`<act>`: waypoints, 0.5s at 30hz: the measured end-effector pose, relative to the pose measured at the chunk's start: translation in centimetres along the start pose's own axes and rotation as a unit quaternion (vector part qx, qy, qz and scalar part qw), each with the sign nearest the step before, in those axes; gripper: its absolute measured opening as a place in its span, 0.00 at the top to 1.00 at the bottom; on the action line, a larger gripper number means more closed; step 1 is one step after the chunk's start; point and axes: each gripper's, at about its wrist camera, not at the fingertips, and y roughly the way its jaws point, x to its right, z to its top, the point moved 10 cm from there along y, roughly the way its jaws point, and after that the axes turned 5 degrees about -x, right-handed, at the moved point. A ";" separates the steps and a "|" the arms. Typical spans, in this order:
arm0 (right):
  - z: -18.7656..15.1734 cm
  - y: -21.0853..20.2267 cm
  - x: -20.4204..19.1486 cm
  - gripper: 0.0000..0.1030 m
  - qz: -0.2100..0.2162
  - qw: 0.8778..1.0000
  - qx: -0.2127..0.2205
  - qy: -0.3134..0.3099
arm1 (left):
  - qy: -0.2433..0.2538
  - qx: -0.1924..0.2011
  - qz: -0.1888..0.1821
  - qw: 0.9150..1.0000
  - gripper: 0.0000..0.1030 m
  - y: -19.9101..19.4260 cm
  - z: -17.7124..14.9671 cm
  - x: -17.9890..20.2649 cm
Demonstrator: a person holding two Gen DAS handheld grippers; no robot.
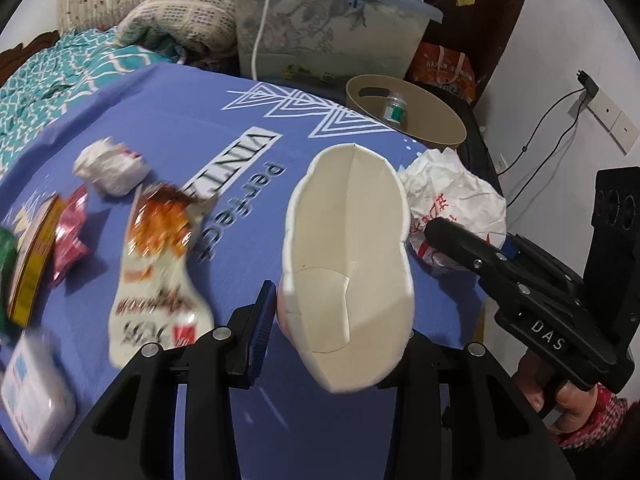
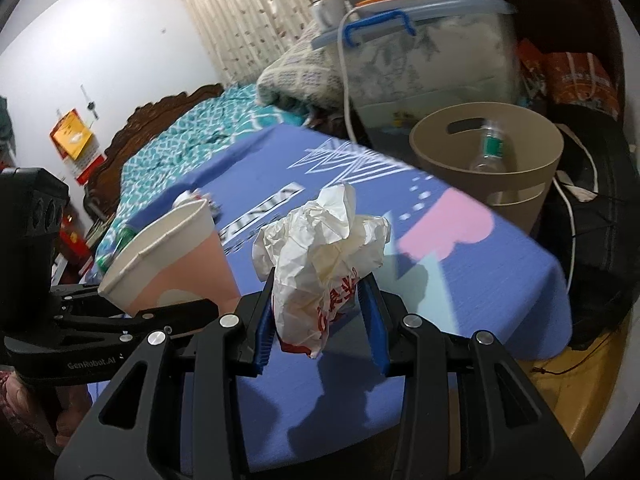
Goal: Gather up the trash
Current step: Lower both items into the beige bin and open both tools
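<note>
My left gripper (image 1: pixel 340 320) is shut on a squashed white paper cup (image 1: pixel 348 248) and holds it above the blue table; the cup also shows pink-sided in the right wrist view (image 2: pixel 176 264). My right gripper (image 2: pixel 320 312) is shut on a crumpled white plastic bag with red print (image 2: pixel 324 248), also seen in the left wrist view (image 1: pixel 456 204). A tan bin (image 2: pixel 488 160) stands off the table's far right corner with a plastic bottle (image 2: pixel 490 148) inside. On the table lie a crumpled paper ball (image 1: pixel 110 168), a snack wrapper (image 1: pixel 156 264) and a pink wrapper (image 1: pixel 70 236).
The blue cloth-covered table (image 1: pixel 240 128) has more packets and a white box (image 1: pixel 34 392) at its left edge. A clear storage box (image 1: pixel 332 36) with a white cable stands behind. A bed with teal bedding (image 2: pixel 192 136) lies beyond. Black bags sit right of the bin.
</note>
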 end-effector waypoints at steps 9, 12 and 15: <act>3.3 -0.3 3.6 0.60 -0.009 0.999 0.030 0.021 | 0.029 -0.017 -0.016 0.999 0.64 2.9 5.0 2.1; 4.8 -0.2 5.6 0.60 -0.016 0.999 0.040 0.030 | 0.041 -0.021 -0.029 0.999 0.64 4.1 7.4 3.3; 6.8 0.1 8.3 0.60 -0.033 0.998 0.047 0.037 | 0.055 -0.022 -0.043 0.997 0.64 5.6 11.0 5.1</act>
